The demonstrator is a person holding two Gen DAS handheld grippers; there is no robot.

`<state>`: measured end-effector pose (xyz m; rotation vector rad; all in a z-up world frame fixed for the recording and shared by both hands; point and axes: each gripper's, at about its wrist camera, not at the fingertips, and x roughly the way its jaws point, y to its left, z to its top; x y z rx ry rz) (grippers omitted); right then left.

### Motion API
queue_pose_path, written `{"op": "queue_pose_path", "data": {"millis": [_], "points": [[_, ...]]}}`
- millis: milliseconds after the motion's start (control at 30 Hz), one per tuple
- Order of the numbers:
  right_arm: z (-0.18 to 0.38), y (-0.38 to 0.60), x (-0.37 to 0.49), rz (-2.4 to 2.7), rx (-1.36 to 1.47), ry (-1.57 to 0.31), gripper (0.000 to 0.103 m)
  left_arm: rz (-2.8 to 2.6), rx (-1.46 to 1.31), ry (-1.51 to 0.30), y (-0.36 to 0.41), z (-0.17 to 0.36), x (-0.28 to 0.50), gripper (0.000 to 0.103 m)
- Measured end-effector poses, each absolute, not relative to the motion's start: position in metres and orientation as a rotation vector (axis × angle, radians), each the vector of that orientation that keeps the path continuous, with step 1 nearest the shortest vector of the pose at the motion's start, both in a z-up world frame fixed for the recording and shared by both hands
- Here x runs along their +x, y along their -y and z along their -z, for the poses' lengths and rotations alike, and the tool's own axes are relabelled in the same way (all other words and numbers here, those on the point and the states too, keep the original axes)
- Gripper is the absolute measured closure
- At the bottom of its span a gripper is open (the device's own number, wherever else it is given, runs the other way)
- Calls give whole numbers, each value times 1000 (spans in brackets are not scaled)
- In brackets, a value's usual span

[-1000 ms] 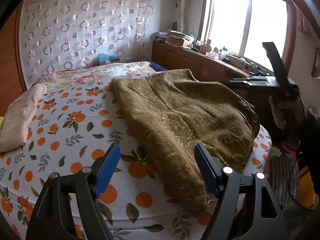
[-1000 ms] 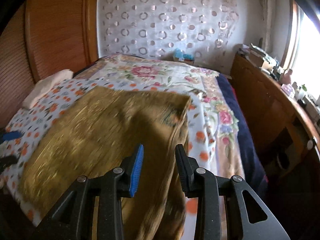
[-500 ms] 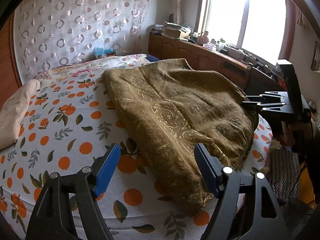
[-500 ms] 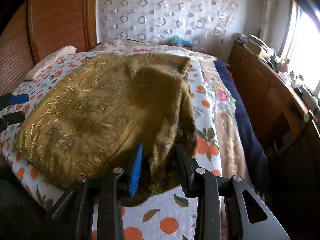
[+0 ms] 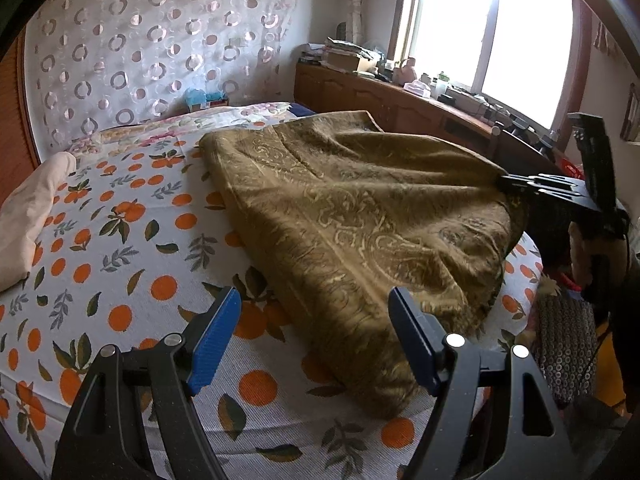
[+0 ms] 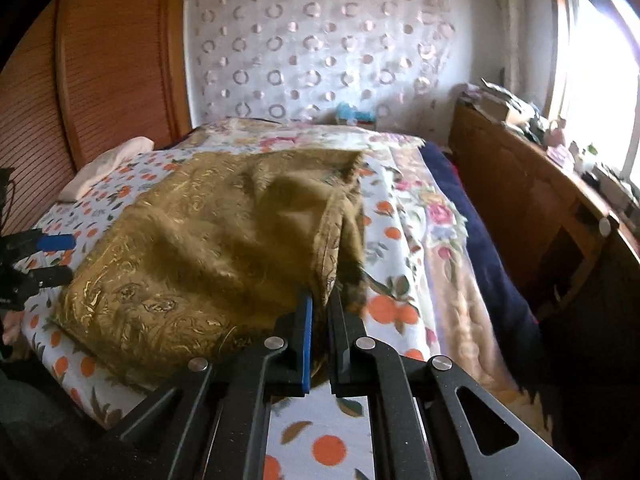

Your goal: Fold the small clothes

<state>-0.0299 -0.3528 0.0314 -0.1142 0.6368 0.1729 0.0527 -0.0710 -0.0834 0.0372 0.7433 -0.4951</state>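
an olive-gold patterned cloth (image 5: 360,216) is spread across a bed sheet (image 5: 120,248) printed with oranges and leaves, its near edge reaching the corner of the mattress. no open container with contents can be made out; only a small blue box (image 5: 206,98) is seen at the head of the bed, and what it holds cannot be told. the right gripper (image 6: 319,312) has just been closing, and an edge of the cloth is pinched between its narrow jaws, the fabric being drawn up from the sheet into a taut ridge; in the left wrist view the same gripper (image 5: 505,182) is seen at the far right corner of the cloth, held by a hand (image 5: 588,256). the left gripper (image 5: 314,312) is held with its jaws spread wide above the near edge of the cloth, the blue pads (image 5: 216,340) touching nothing; the cloth's near folded edge lies below and between the two fingers. a pale pillow (image 5: 28,216) is set at the left side of the bed, well apart from the cloth. a wooden sideboard (image 5: 384,100) cluttered with small items stands under the window (image 5: 492,28).
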Motion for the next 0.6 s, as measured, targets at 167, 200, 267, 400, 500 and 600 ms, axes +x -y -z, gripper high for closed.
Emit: {"op": "queue_pose_path", "data": {"millis": [167, 200, 267, 400, 500, 600], "points": [[-24, 348, -29, -184, -119, -677, 97, 504, 46, -757, 71, 85, 52, 27], [-25, 348, -27, -183, -119, -679, 97, 509, 48, -764, 71, 86, 52, 31], [-26, 348, -26, -180, -116, -676, 97, 524, 48, -785, 72, 90, 52, 37], [-31, 347, -26, -170, -125, -667, 97, 545, 52, -822, 75, 96, 51, 44], [-31, 341, -26, -160, -151, -659, 96, 553, 65, -837, 76, 99, 48, 46], [-34, 335, -29, -138, -186, -652, 88, 559, 75, -847, 78, 99, 46, 48]]}}
